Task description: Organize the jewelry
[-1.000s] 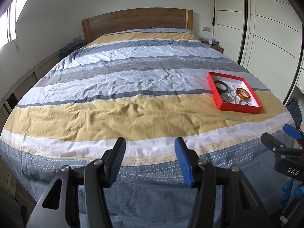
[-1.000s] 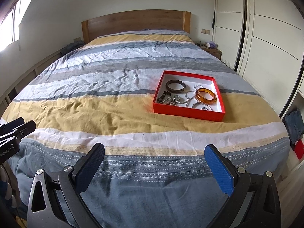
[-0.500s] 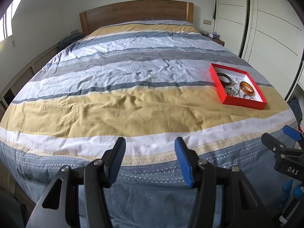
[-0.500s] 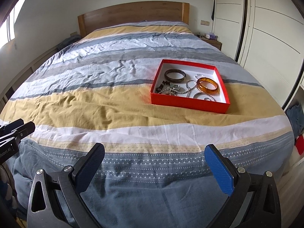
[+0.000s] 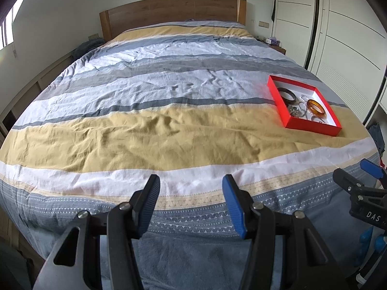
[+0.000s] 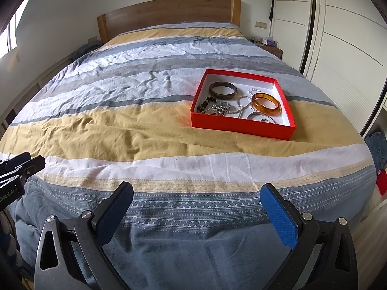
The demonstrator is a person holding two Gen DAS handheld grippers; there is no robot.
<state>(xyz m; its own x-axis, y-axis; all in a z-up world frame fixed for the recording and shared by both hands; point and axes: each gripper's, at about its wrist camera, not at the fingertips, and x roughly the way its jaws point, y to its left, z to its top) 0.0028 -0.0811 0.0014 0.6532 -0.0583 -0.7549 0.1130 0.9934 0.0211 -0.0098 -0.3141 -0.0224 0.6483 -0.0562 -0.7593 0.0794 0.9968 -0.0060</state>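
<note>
Red box (image 6: 241, 128) lying on the bed (image 6: 121, 133), on the yellow stripe, toward the right edge and well away from the foot edge. In the right wrist view, seen from close enough to tell the contents apart: dark bangle (image 6: 222, 90) at the far left inside, amber bangle (image 6: 266, 104) to the right of it, dark beads (image 6: 205, 104) and silver chains (image 6: 239, 105) tangled in the middle, thin silver ring (image 6: 260, 117) near the front wall. In the left wrist view, same box (image 5: 312, 126) much farther to the right, contents small and partly hidden by the wall. Left tool (image 5: 191, 195) with jaws apart, nothing between them, above the foot edge. Right tool (image 6: 197, 204) with jaws wide apart, also empty, above the foot edge. Visible only from the left: side of the right tool (image 5: 358, 181). Visible only from the right: tips of the left tool (image 6: 24, 163) at the left border. Wooden headboard (image 6: 167, 12) at the far end in both.
</note>
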